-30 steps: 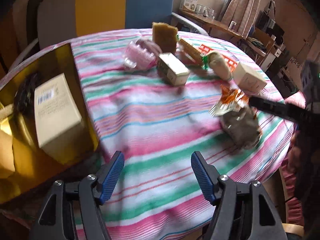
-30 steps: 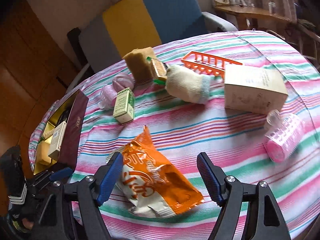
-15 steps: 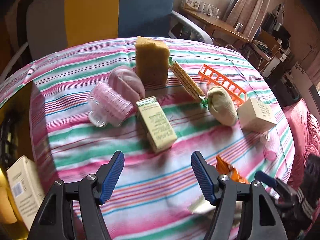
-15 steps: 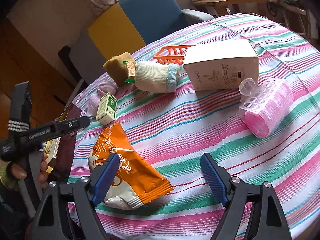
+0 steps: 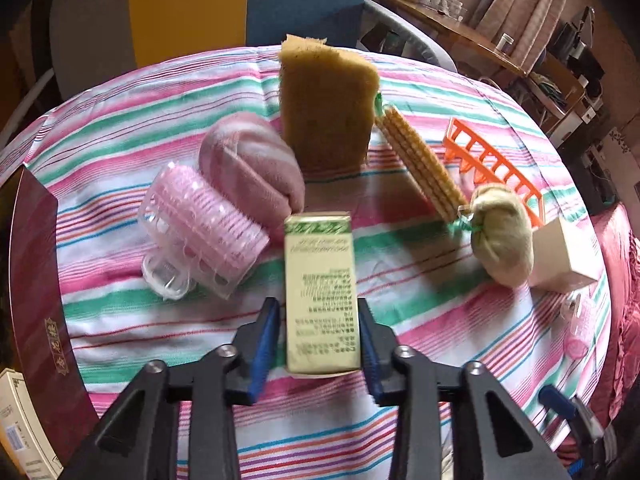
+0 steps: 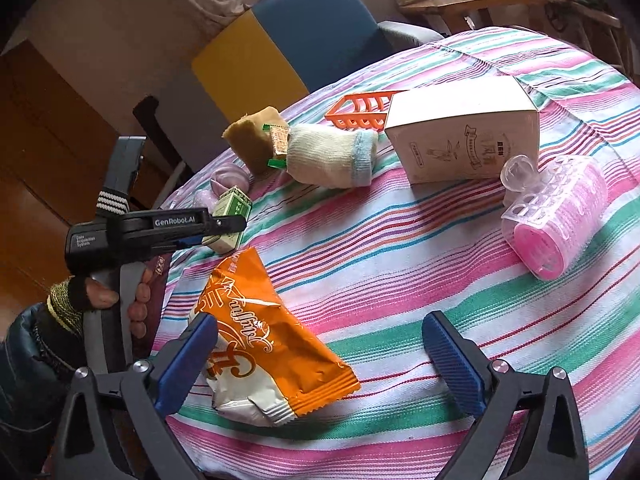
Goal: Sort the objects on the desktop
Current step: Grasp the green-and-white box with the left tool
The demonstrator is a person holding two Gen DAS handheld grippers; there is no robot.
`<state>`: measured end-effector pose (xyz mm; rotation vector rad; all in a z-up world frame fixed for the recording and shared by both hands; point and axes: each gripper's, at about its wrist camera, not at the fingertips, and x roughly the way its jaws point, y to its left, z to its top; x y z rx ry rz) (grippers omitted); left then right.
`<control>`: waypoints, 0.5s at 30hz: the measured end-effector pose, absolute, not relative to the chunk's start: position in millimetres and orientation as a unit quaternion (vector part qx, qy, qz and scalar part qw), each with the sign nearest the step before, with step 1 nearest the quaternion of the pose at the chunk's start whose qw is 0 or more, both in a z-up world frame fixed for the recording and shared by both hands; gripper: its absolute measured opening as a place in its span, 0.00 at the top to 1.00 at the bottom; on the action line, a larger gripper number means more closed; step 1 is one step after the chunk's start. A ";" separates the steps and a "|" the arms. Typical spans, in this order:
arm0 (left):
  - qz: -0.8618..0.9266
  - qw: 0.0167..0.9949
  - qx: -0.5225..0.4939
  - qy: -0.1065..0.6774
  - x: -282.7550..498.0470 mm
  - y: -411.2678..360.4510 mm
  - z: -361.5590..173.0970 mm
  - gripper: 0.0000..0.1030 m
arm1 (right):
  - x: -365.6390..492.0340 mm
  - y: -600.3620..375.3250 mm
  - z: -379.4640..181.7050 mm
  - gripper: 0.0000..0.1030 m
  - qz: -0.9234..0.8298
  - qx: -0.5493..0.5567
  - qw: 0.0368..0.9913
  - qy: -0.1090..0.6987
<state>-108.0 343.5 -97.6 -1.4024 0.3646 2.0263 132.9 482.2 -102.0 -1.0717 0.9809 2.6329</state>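
Jaws of the left gripper (image 5: 318, 334) bracket the green carton (image 5: 320, 294) without clearly pinching; off-centre closing could skid it into the pink roller (image 5: 204, 226). Right gripper (image 6: 320, 360) hangs spread.

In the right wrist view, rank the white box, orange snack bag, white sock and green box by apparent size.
1. Orange snack bag and white box: alike; the bag lies nearer, so unsure.
2. White sock.
3. Green box, partly hidden.
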 end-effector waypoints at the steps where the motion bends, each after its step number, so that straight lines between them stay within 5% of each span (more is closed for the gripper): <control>1: 0.768 0.325 -0.534 0.139 -104.3 338.6 -97.4 0.71 | 132.4 481.7 -102.1 0.00 0.874 -0.356 0.068 0.323; 15: 0.744 0.381 -0.529 0.148 -18.3 252.8 -86.6 0.71 | 116.7 452.6 -96.9 0.00 0.866 -0.395 0.029 0.305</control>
